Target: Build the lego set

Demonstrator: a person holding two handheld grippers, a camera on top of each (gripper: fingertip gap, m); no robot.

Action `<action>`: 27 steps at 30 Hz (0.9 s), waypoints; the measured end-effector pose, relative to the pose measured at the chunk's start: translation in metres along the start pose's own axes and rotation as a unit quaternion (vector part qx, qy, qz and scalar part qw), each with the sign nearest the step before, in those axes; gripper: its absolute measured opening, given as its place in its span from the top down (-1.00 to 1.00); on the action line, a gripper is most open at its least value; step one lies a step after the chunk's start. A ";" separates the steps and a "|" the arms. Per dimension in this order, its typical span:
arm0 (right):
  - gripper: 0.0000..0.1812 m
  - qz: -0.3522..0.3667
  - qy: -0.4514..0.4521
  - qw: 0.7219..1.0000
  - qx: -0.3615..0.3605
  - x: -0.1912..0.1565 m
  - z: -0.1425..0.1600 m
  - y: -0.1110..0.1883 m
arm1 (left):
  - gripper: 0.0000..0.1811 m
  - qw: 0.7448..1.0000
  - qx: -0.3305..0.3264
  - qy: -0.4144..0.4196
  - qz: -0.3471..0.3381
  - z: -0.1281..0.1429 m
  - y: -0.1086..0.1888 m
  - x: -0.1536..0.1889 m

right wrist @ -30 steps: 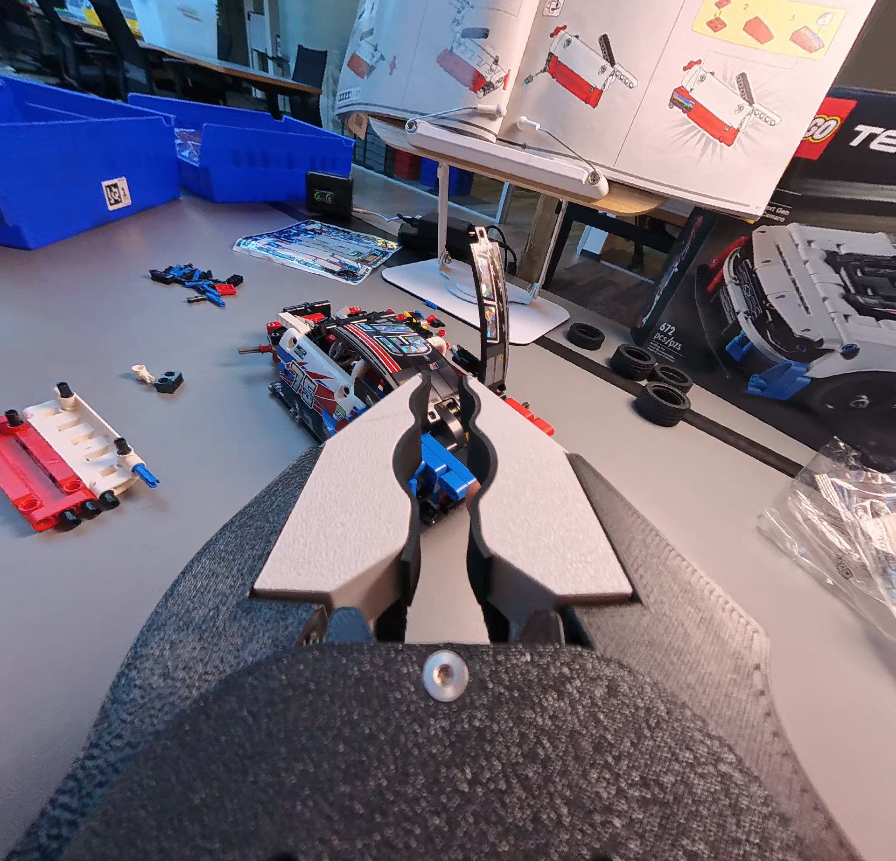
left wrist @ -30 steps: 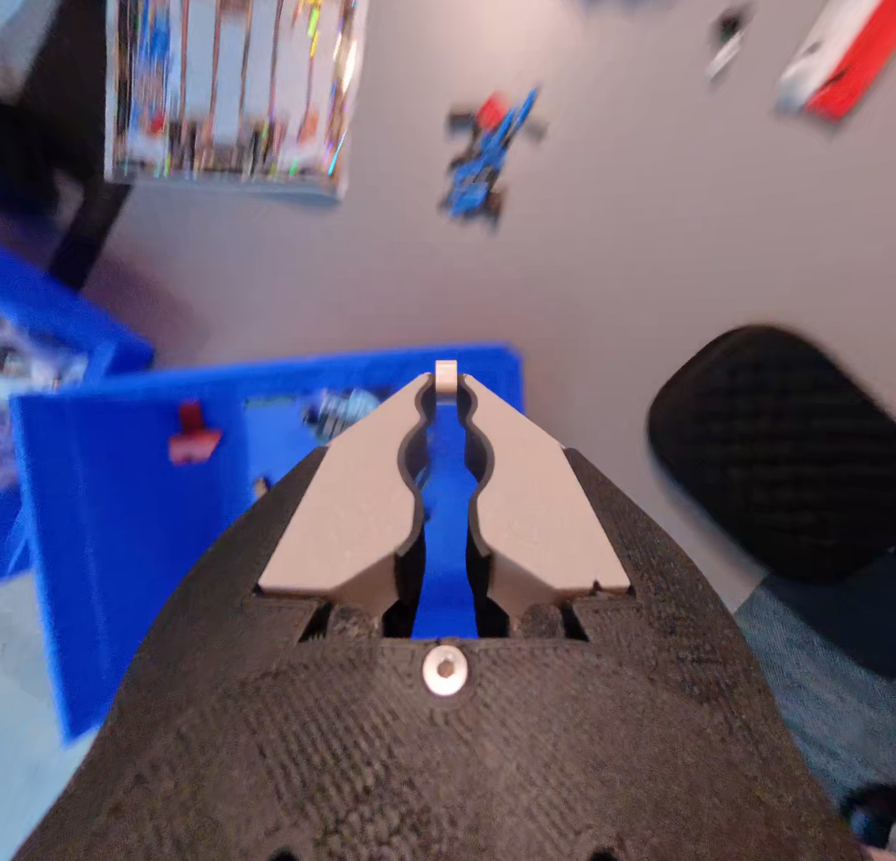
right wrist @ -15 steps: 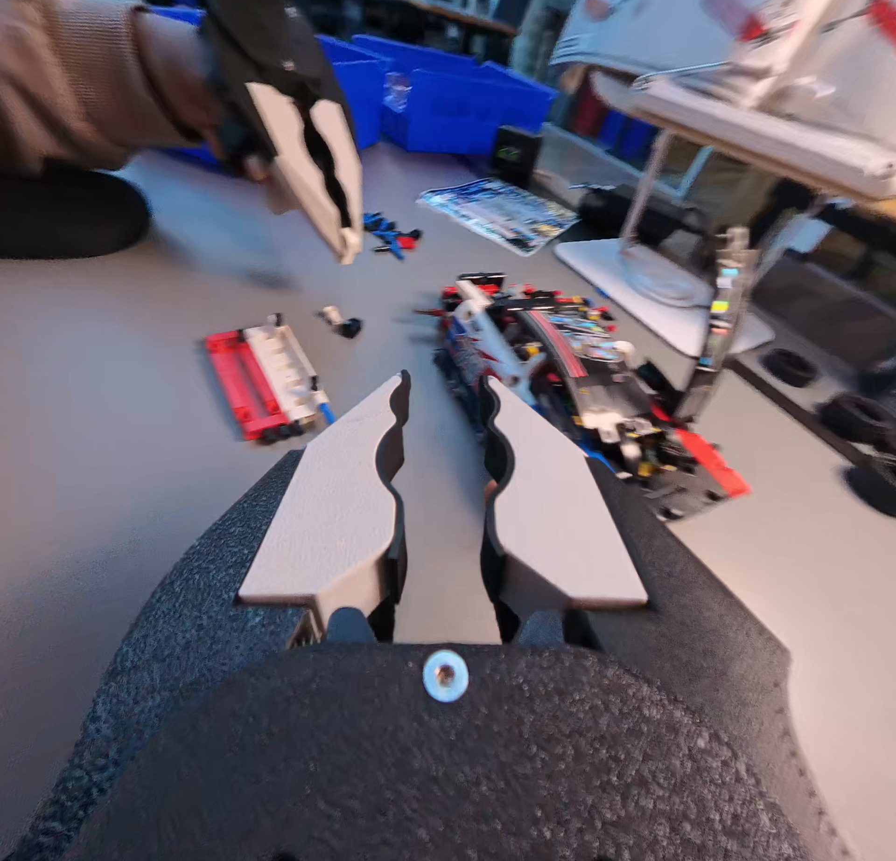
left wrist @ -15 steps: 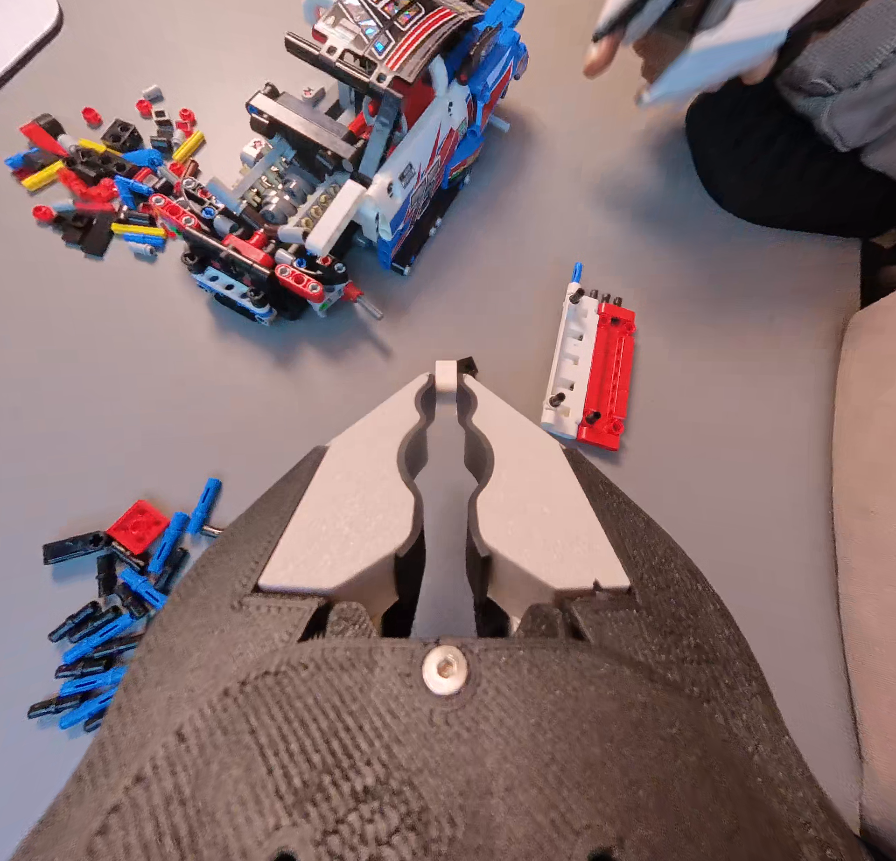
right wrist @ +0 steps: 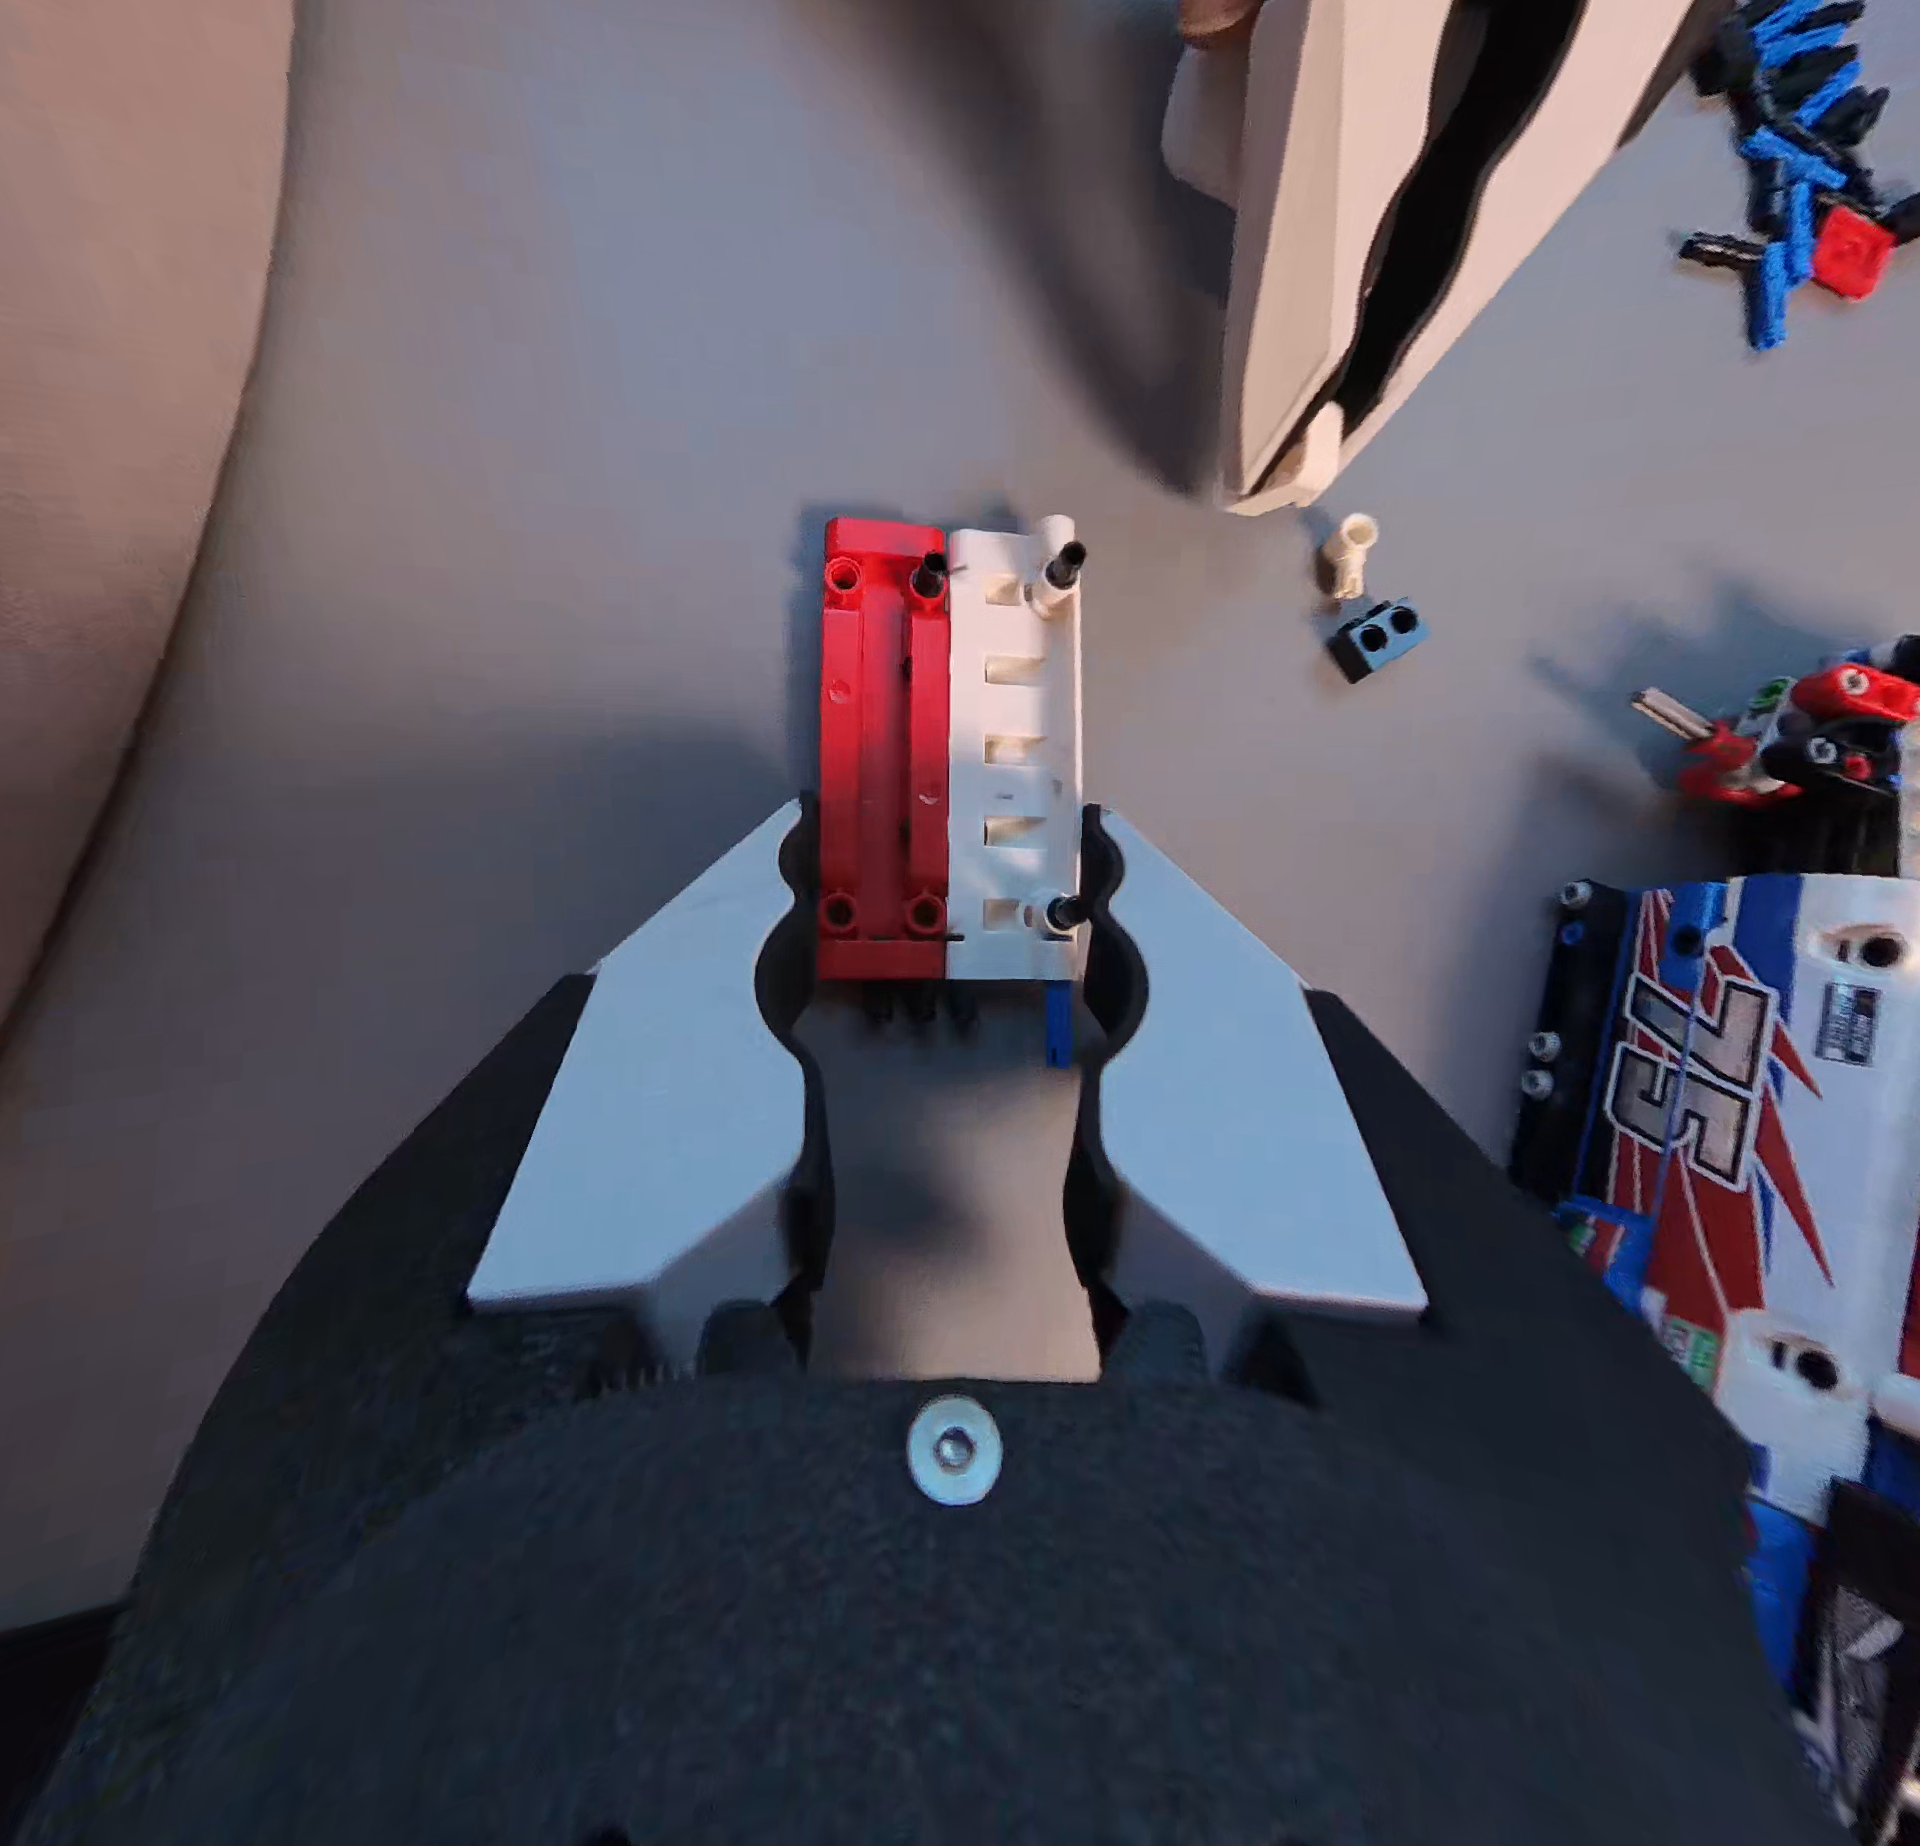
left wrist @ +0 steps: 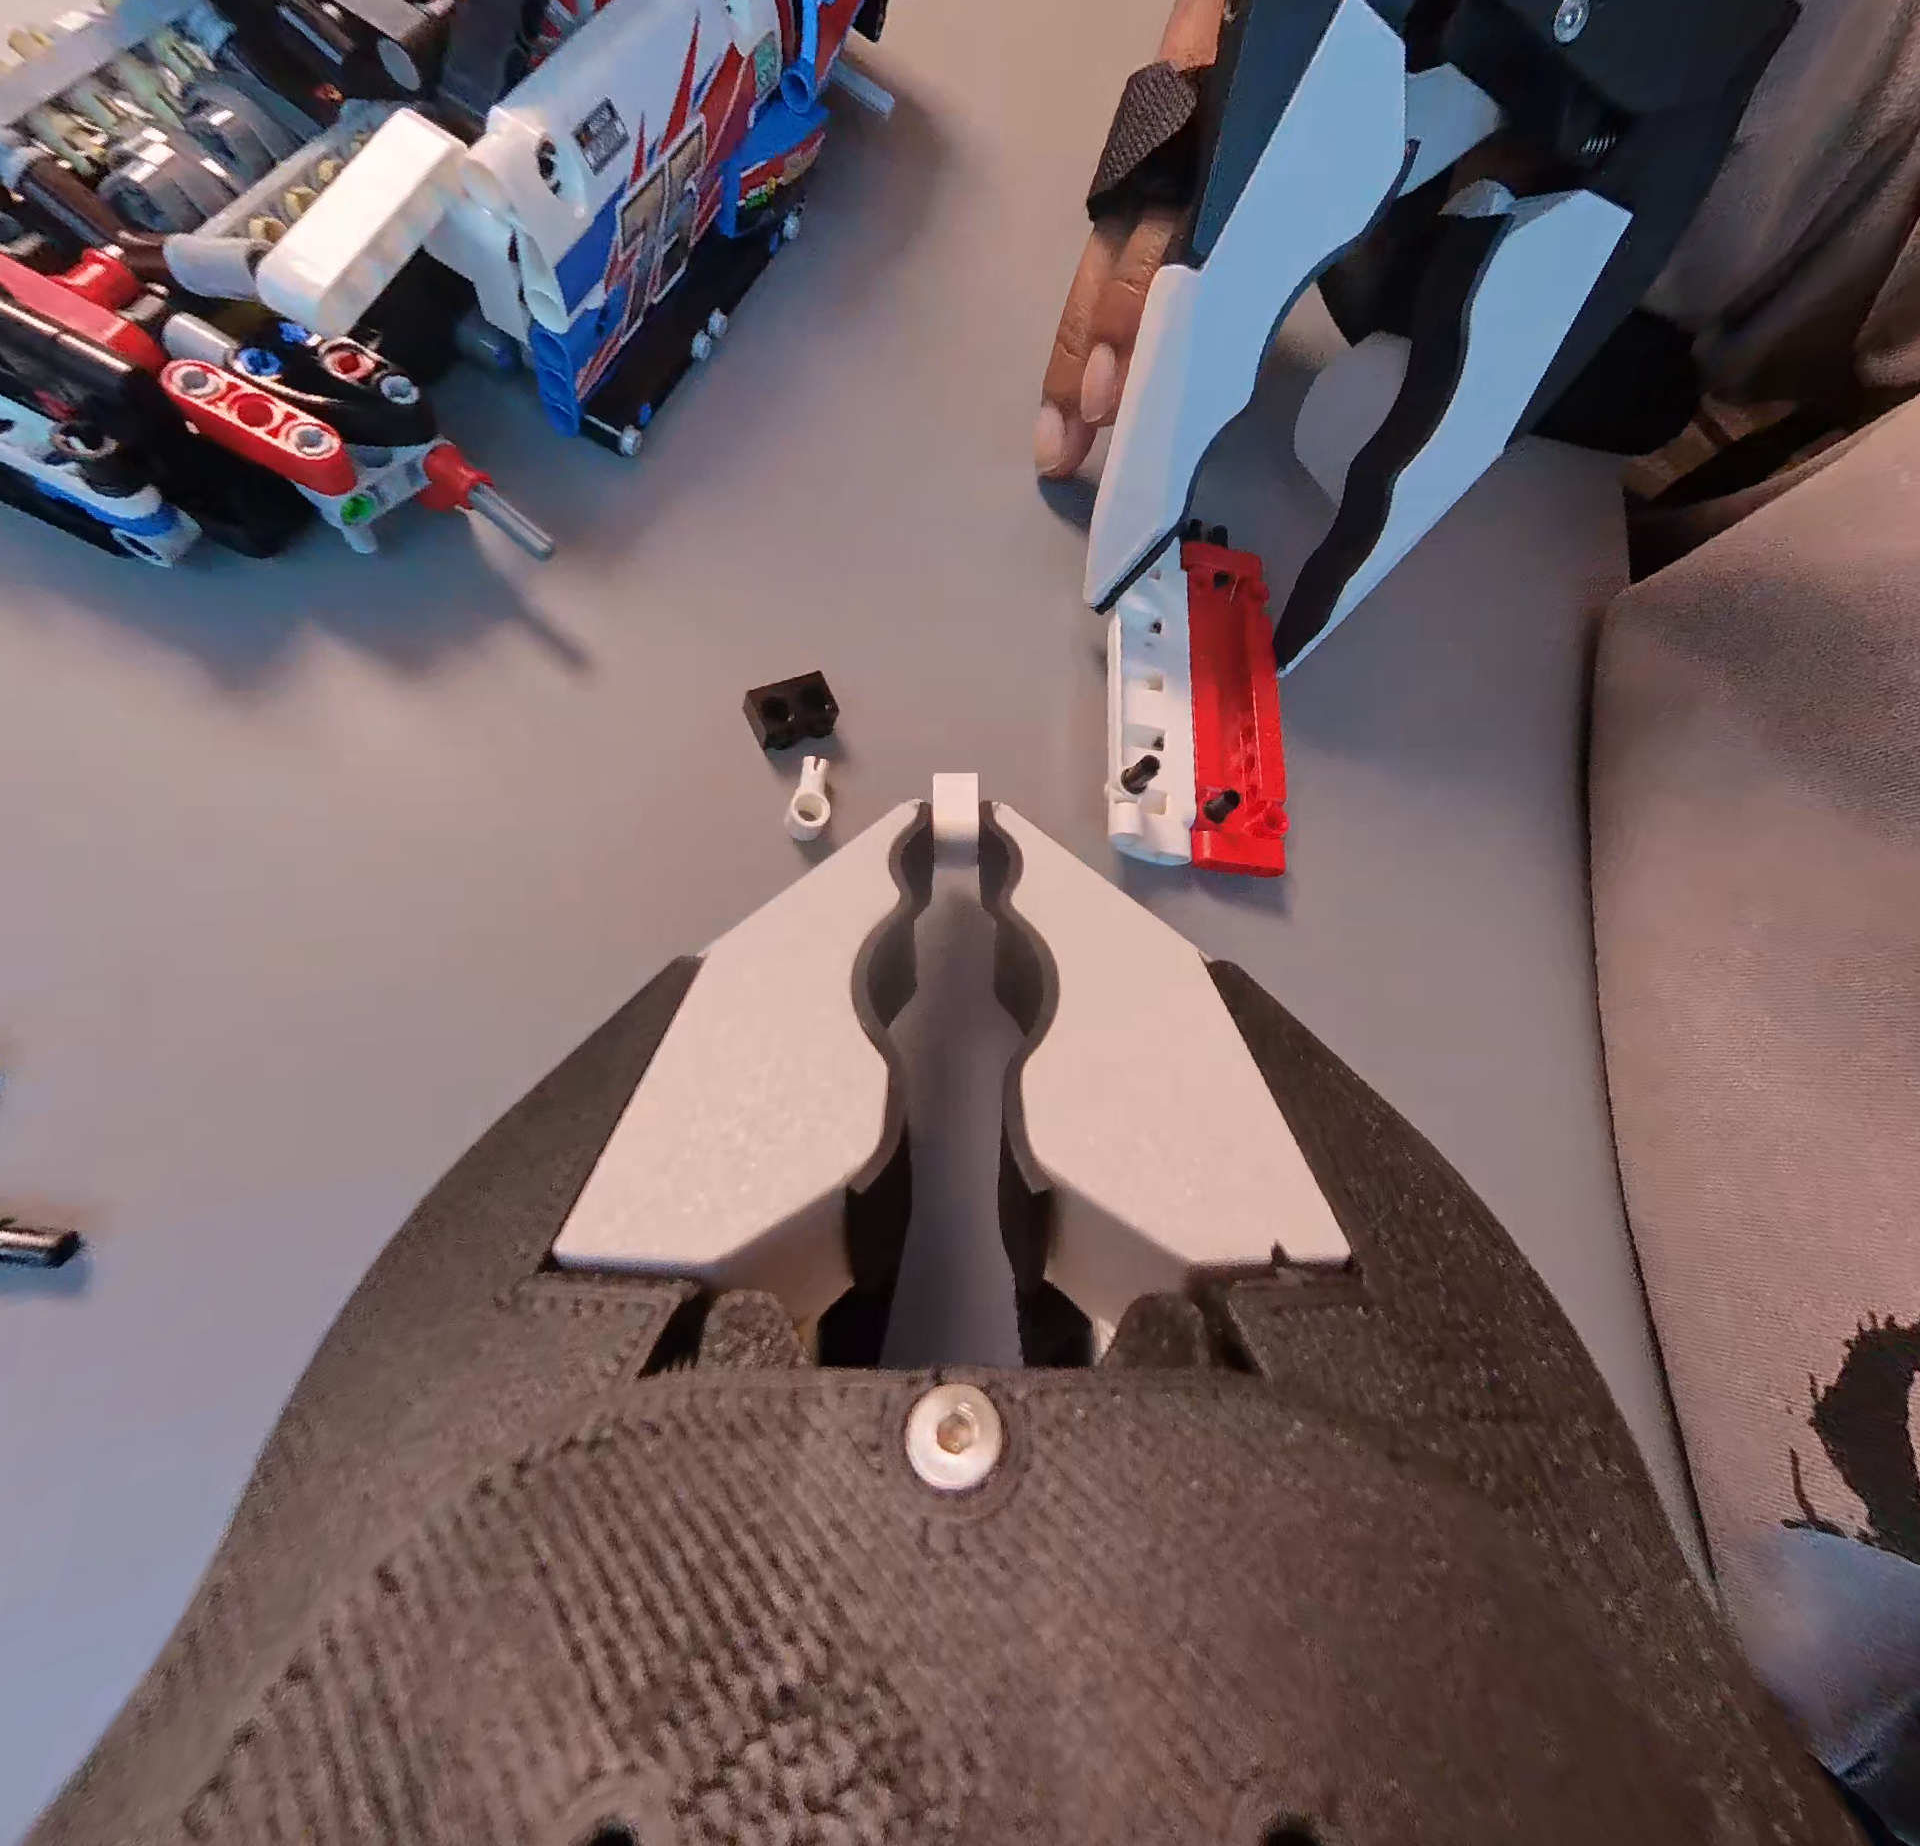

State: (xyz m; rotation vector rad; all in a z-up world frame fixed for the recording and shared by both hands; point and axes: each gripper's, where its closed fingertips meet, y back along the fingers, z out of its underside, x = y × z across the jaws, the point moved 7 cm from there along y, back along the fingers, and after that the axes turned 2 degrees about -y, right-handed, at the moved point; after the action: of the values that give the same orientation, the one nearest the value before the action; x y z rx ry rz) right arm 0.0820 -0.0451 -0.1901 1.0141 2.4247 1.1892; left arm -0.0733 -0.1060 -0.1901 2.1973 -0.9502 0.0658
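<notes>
Straddling the near end of the red-and-white panel assembly (right wrist: 948,757), the right claw (right wrist: 943,830) has its jaws spread apart, one fingertip on the red side and one on the white side; whether they touch the part cannot be told. The assembly lies flat on the grey surface (right wrist: 520,446), black pins standing up from its corners and a blue pin poking from its near end.

The left claw (left wrist: 956,809) is clamped together on a small white piece (left wrist: 955,804) that shows at its very tip — it hangs just above the surface, near a loose black two-hole brick (left wrist: 792,707) and a tiny white connector (left wrist: 809,797) that lie just beside each other. In the left wrist view the right claw (left wrist: 1236,612) comes down from the upper right, open over the far end of the red-and-white assembly (left wrist: 1195,726), with a person's hand (left wrist: 1101,321) behind it.

The partly built racing car (left wrist: 582,207), white and blue with red flashes, sits well apart at the upper left; in the right wrist view its side panel (right wrist: 1714,1121) fills the right edge. A small heap of blue and black pins (right wrist: 1797,144) with a red plate lies at the top right of that view, beyond the left claw (right wrist: 1311,461).
</notes>
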 end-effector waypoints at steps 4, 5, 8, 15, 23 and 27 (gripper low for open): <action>0.36 0.006 -0.002 1.000 -0.016 -0.012 0.005 0.006 | 0.94 0.999 -0.019 -0.011 0.029 -0.001 -0.010 0.007; 0.28 0.005 -0.006 1.000 -0.008 -0.013 0.004 0.008 | 0.94 0.999 -0.023 -0.015 0.031 -0.003 -0.013 0.008; 0.41 0.005 -0.044 0.995 0.085 -0.001 -0.008 0.024 | 0.92 0.997 -0.043 -0.041 0.050 -0.010 -0.024 0.014; 0.71 0.080 -0.053 0.988 0.119 0.033 -0.006 0.017 | 0.86 0.986 -0.100 -0.124 0.052 -0.031 -0.045 0.006; 0.83 0.105 -0.036 0.988 0.108 0.034 -0.003 0.005 | 0.82 0.988 -0.074 -0.138 -0.001 -0.034 -0.020 -0.002; 0.75 0.094 -0.009 0.993 0.068 0.040 -0.007 -0.005 | 0.78 0.989 -0.082 -0.124 -0.025 -0.017 -0.018 -0.004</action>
State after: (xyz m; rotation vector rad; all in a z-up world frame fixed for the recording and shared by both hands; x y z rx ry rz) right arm 0.0472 -0.0233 -0.1866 1.3133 2.4695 1.0769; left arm -0.0606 -0.0847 -0.1893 2.1053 -0.9965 -0.3059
